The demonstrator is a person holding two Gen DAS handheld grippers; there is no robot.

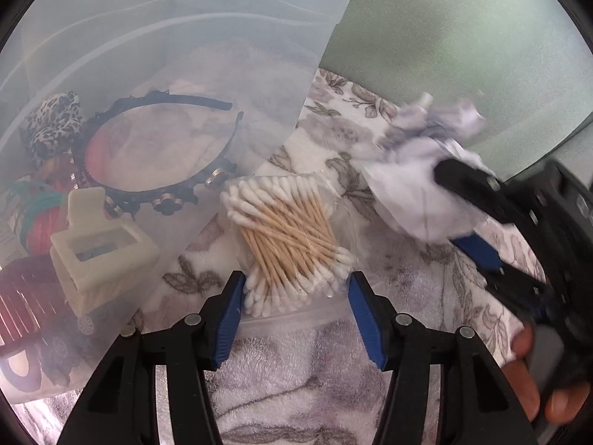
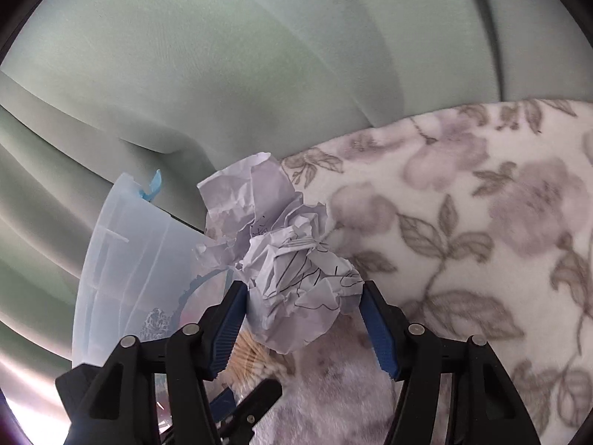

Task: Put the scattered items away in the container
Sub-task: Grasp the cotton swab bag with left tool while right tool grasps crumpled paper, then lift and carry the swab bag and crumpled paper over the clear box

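A clear zip bag of cotton swabs [image 1: 289, 237] lies on the floral blanket beside the translucent plastic container [image 1: 155, 48]. My left gripper [image 1: 296, 282] is closed around the bag's near end, and both blue pads touch it. A crumpled sheet of white paper [image 2: 296, 270] with black line drawings is pinched in my right gripper [image 2: 304, 289], above the blanket. In the left wrist view that paper [image 1: 418, 170] and the right gripper [image 1: 450, 207] are blurred at the right. In the right wrist view the container [image 2: 122, 259] stands at the left, and the swabs [image 2: 248, 356] show under the paper.
Inside the container are a black headband [image 1: 166, 155], a leopard-print scrunchie [image 1: 55, 126], a cream claw clip [image 1: 100, 252] and a red comb [image 1: 26, 304]. The floral blanket [image 2: 463, 222] covers a seat with green cushions [image 2: 241, 55] behind. A person's hand [image 1: 526, 382] holds the right gripper.
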